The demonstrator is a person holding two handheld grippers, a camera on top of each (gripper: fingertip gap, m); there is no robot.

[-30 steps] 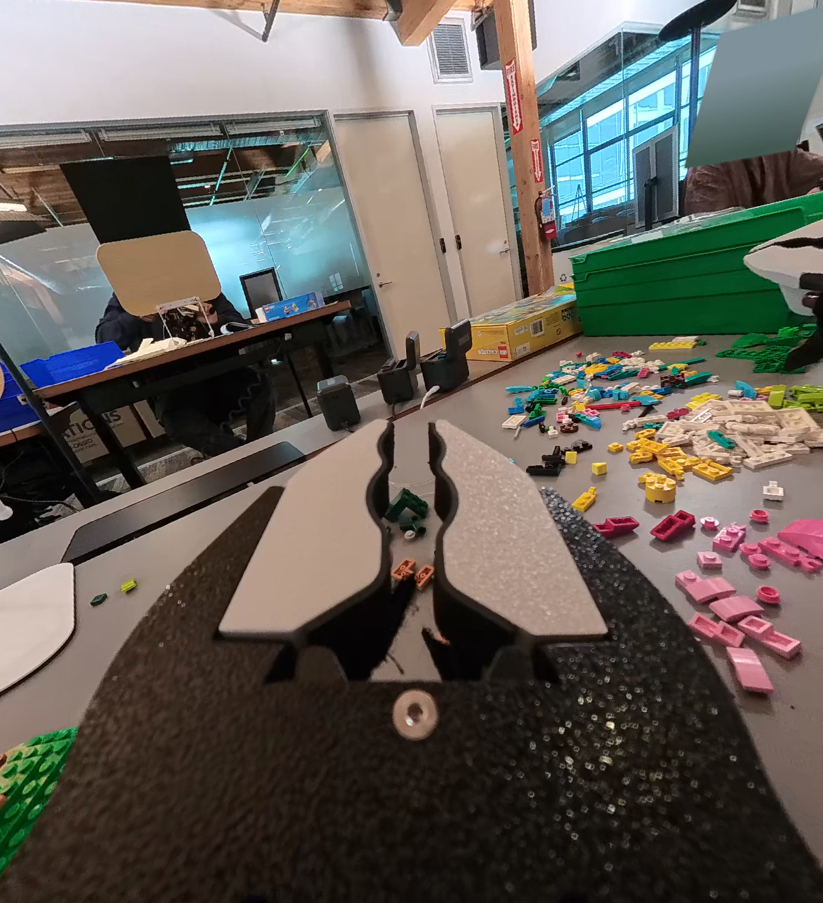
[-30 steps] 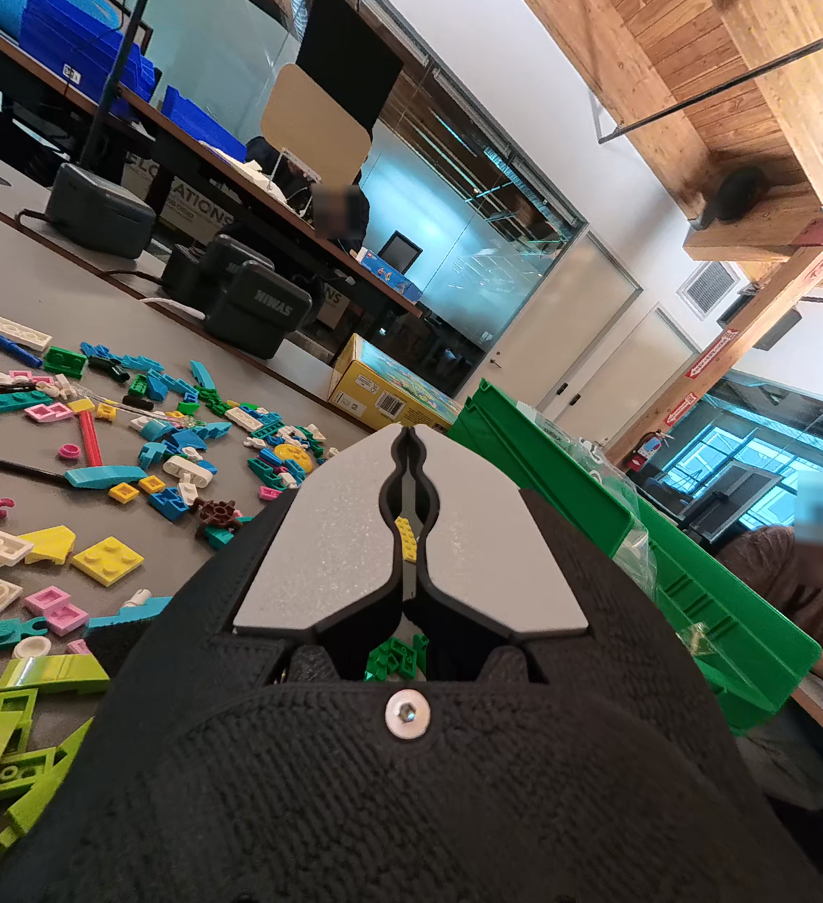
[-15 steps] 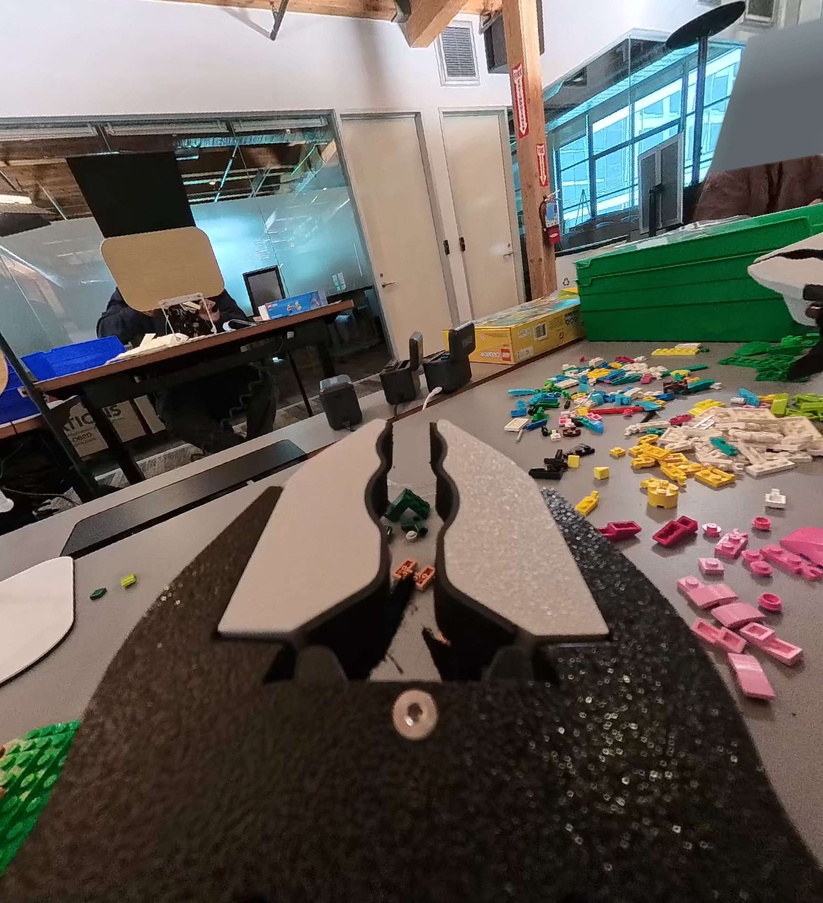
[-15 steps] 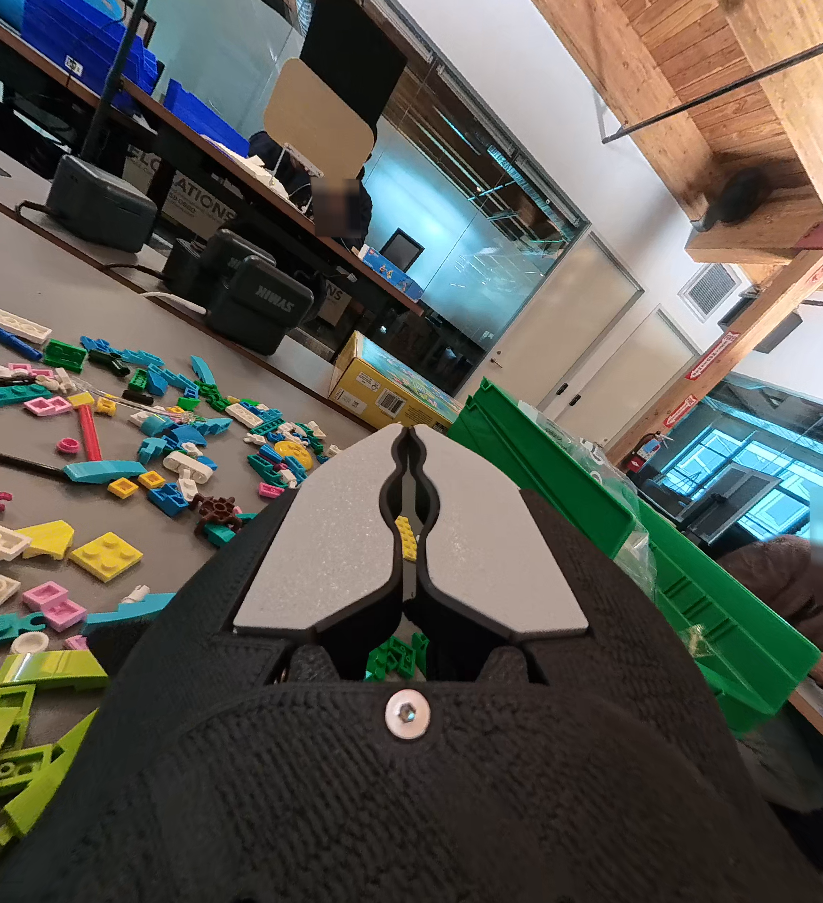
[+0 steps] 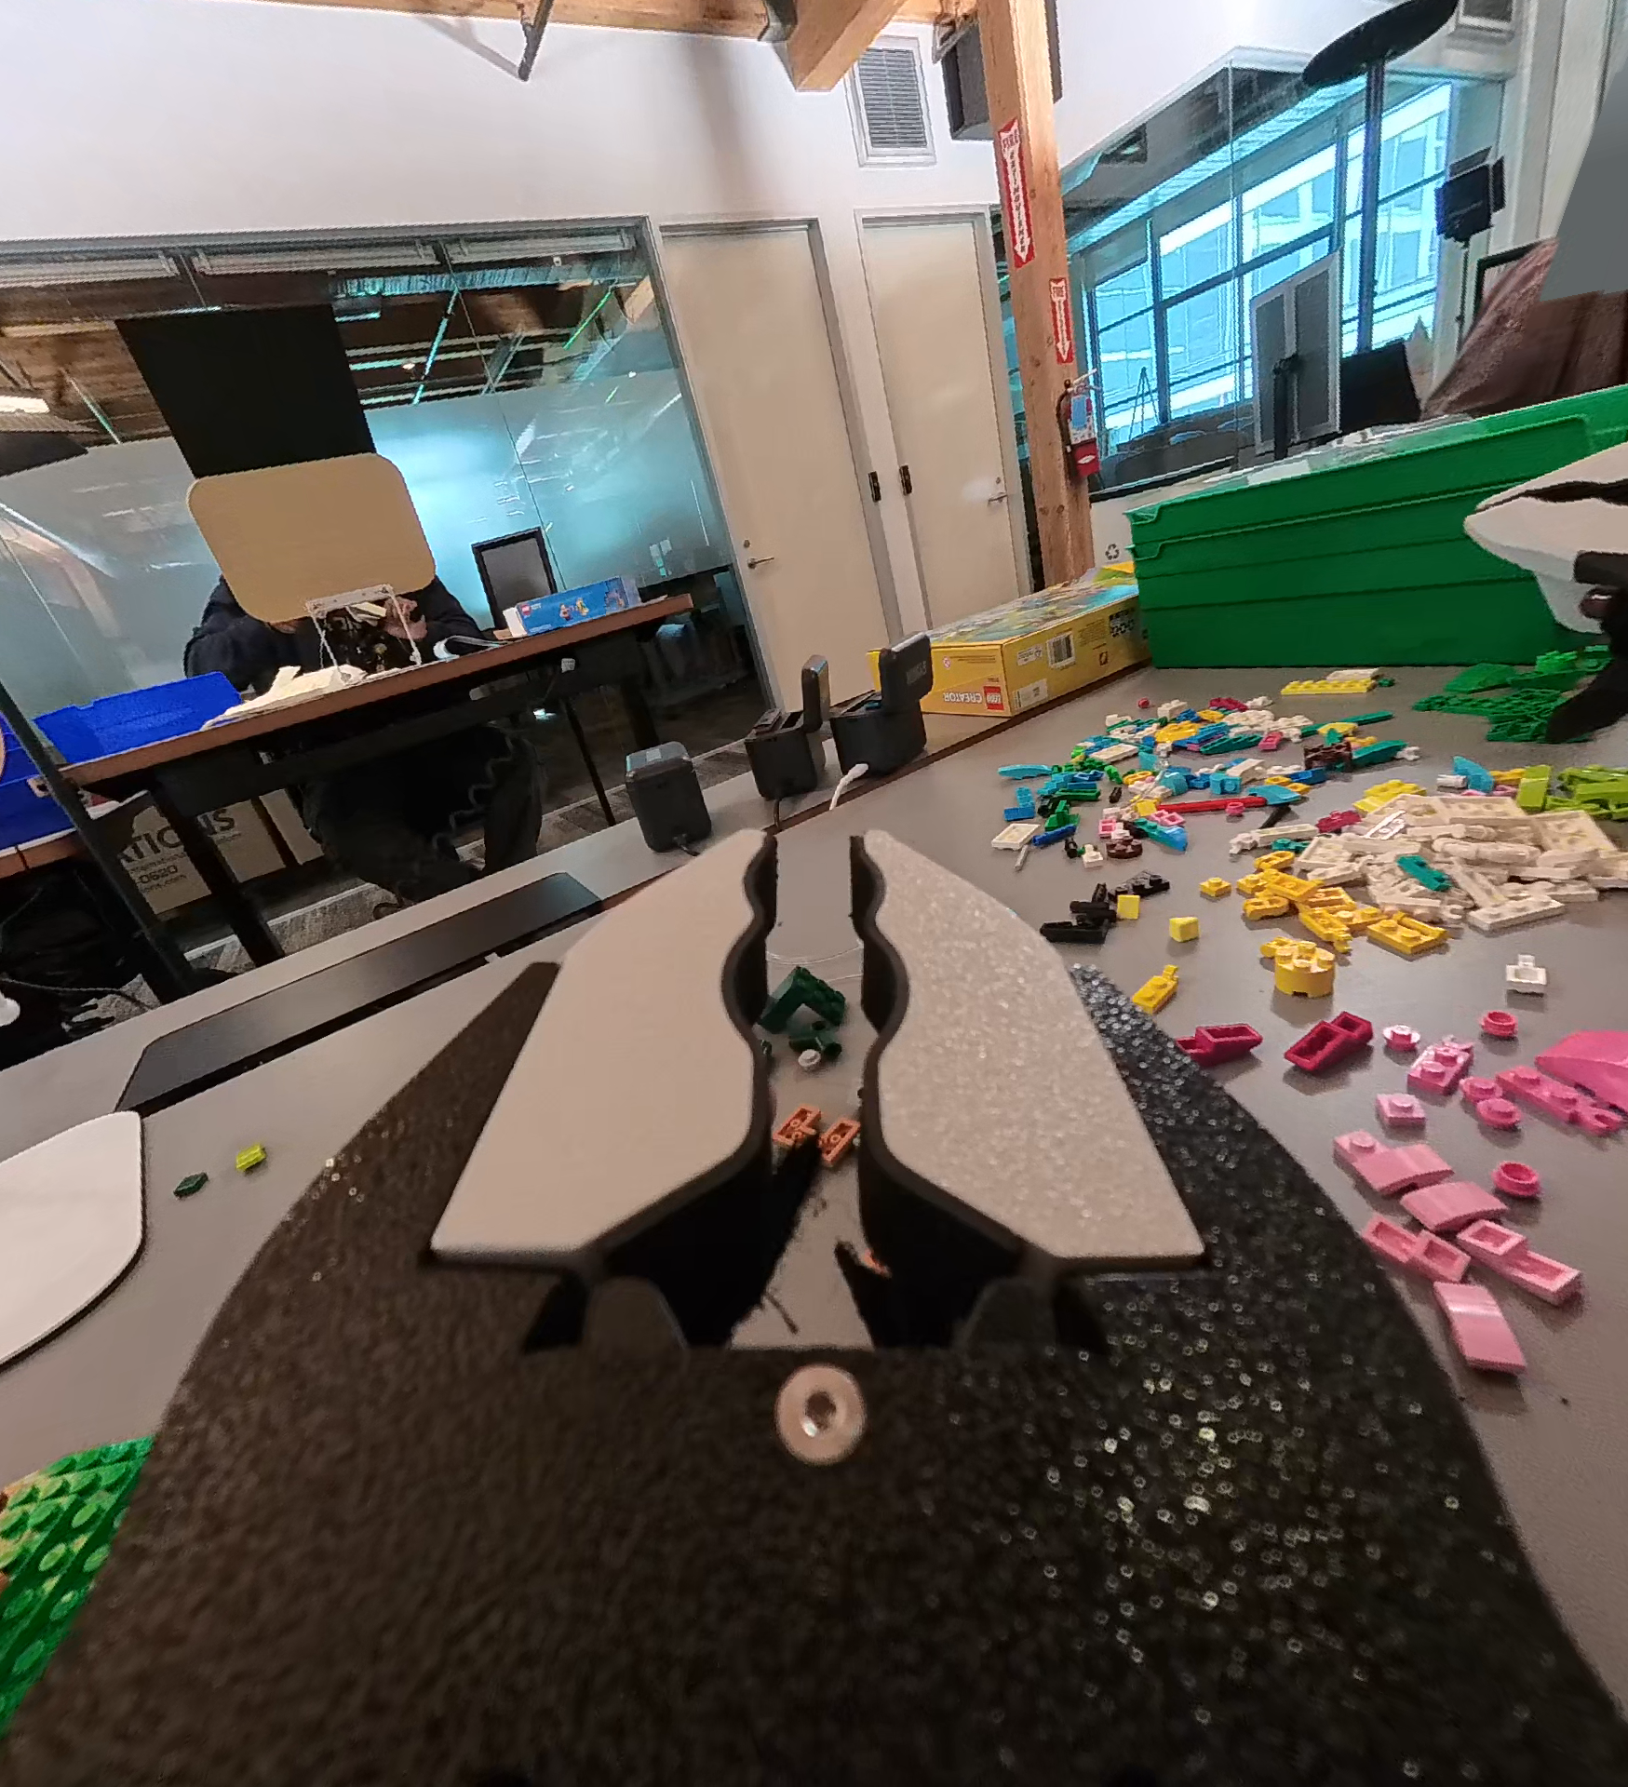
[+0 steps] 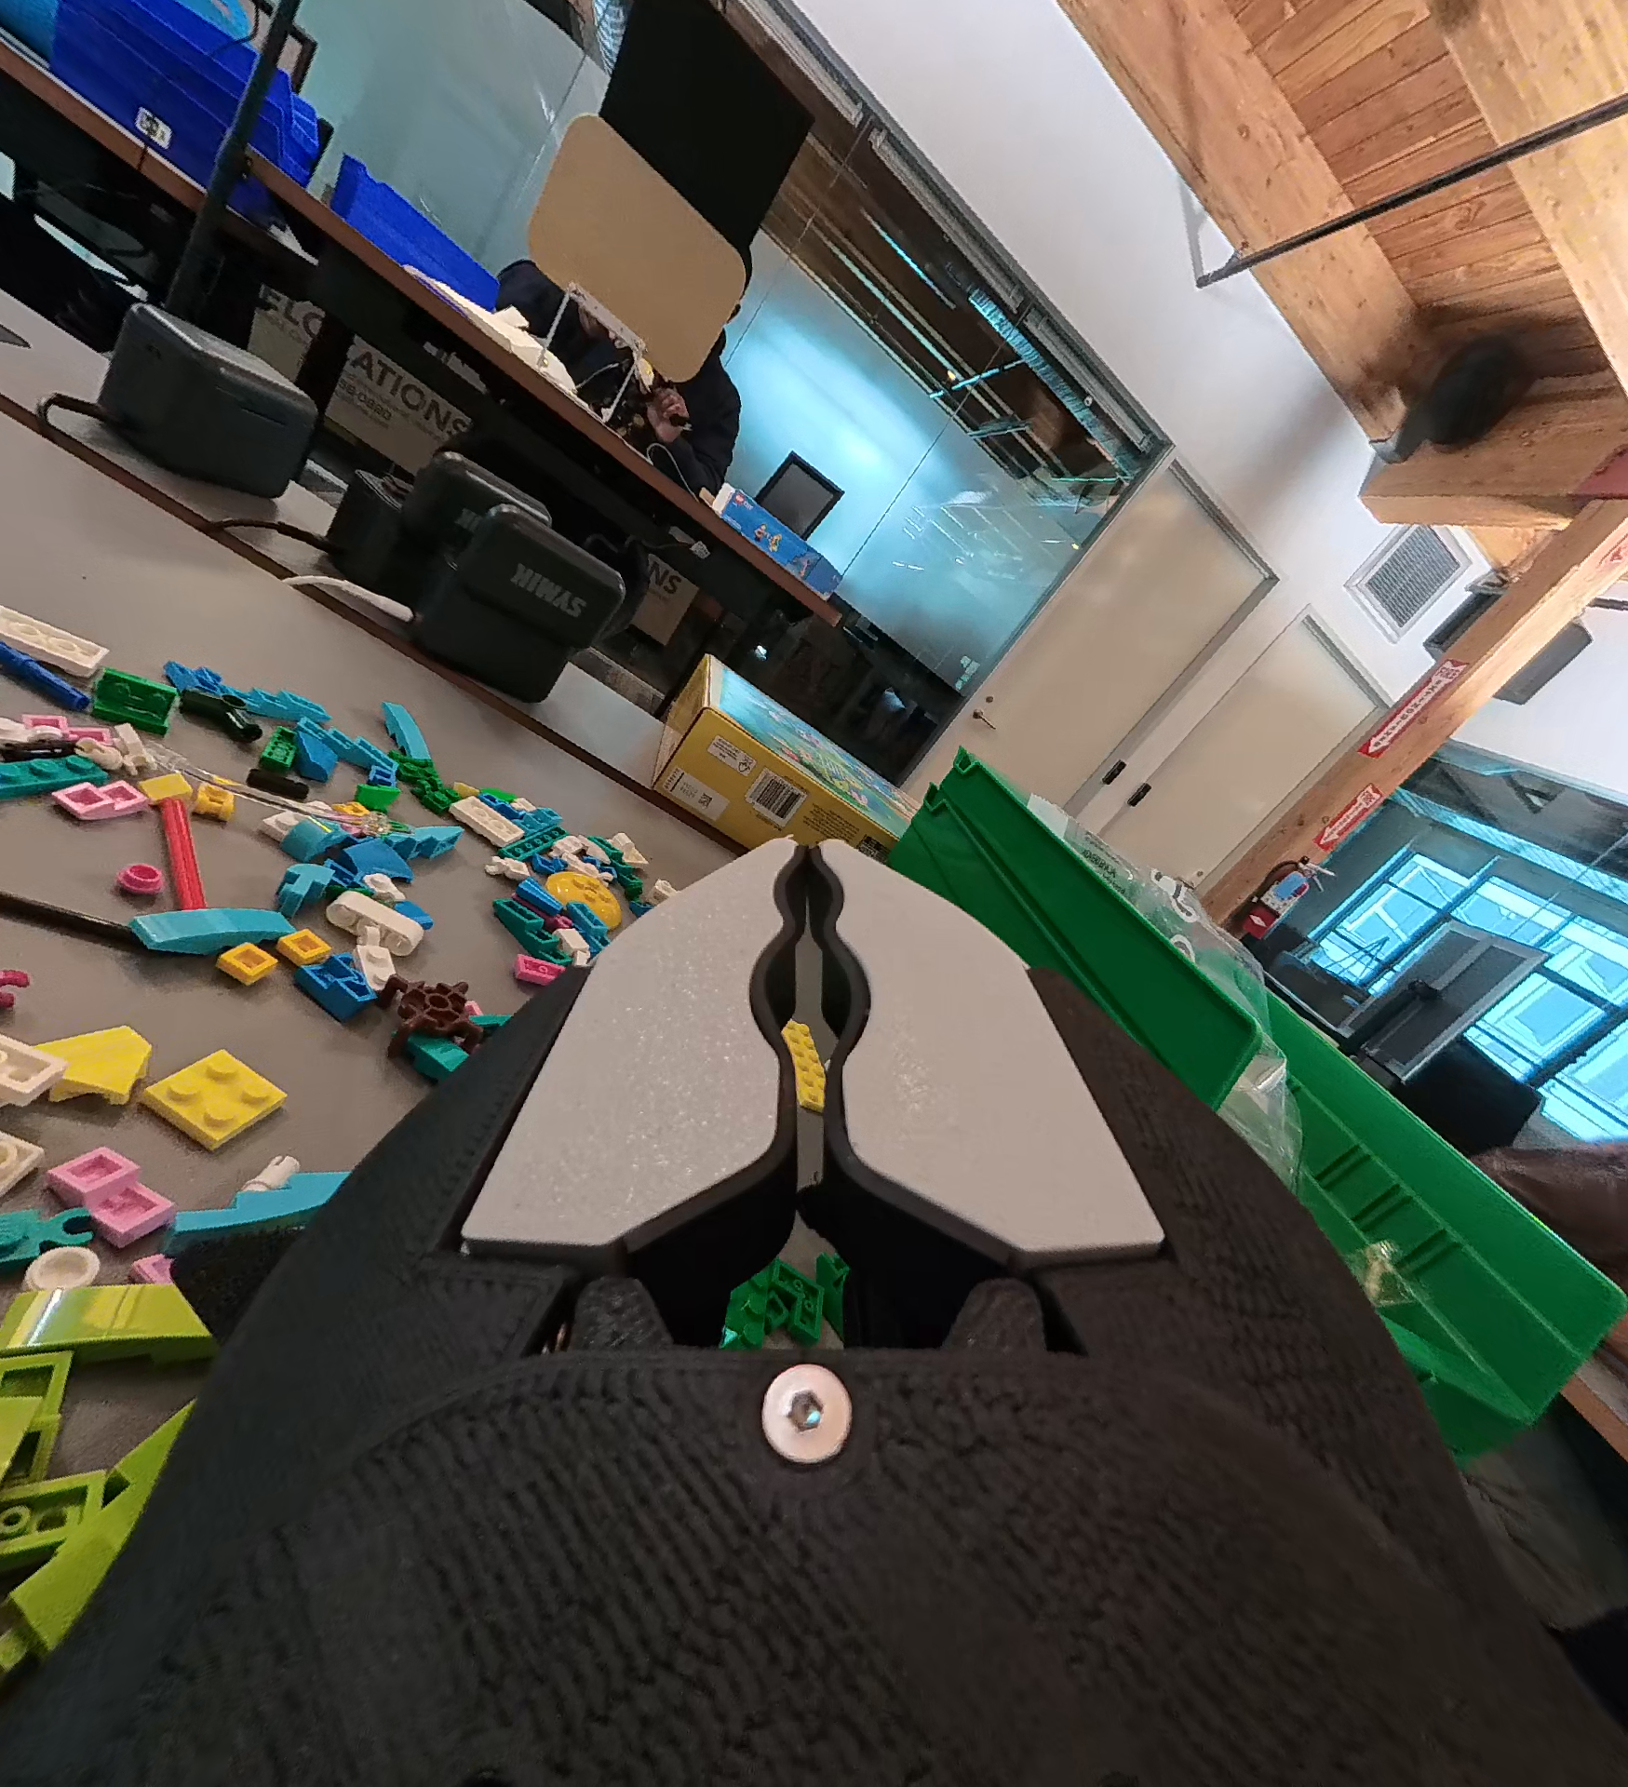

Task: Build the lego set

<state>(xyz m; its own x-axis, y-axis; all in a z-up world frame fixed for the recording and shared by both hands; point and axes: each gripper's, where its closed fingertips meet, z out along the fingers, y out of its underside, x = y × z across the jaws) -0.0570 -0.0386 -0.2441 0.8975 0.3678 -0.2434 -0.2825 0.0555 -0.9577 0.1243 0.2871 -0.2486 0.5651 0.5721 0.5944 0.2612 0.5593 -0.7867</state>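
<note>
Between the grey pads at centre of the right wrist view sits a small yellow plate (image 6: 803, 1064): right gripper (image 6: 808, 856) is clamped on it, tips meeting above it. Looks like a carry step, piece picked & on its way to the build. To do it well, I'd say keep squeeze steady, plate is thin & held edge-on so it could twist; bring it down studs-up & flat over its spot before pressing.

Lower left corner of the left wrist view shows part of a green studded build (image 5: 7, 1586) w/ brown patches, prob the target. Left gripper (image 5: 813, 851) is empty, fingers parted w/ a clear gap; thru the gap lie 2 small orange-brown pieces (image 5: 817, 1133), then a few dark green bits (image 5: 800, 1010) on the grey table (image 5: 384, 1083).

Right side, mid frame: 2 dark pink bricks (image 5: 1274, 1039), 1 big pink curved shell (image 5: 1627, 1069); farther back a white plate heap (image 5: 1458, 861), too many to count.

Upper right: stacked green bins (image 5: 1322, 590), 1 yellow box (image 5: 1013, 658) beside them; 2 black cases (image 5: 839, 730) at table edge
</note>
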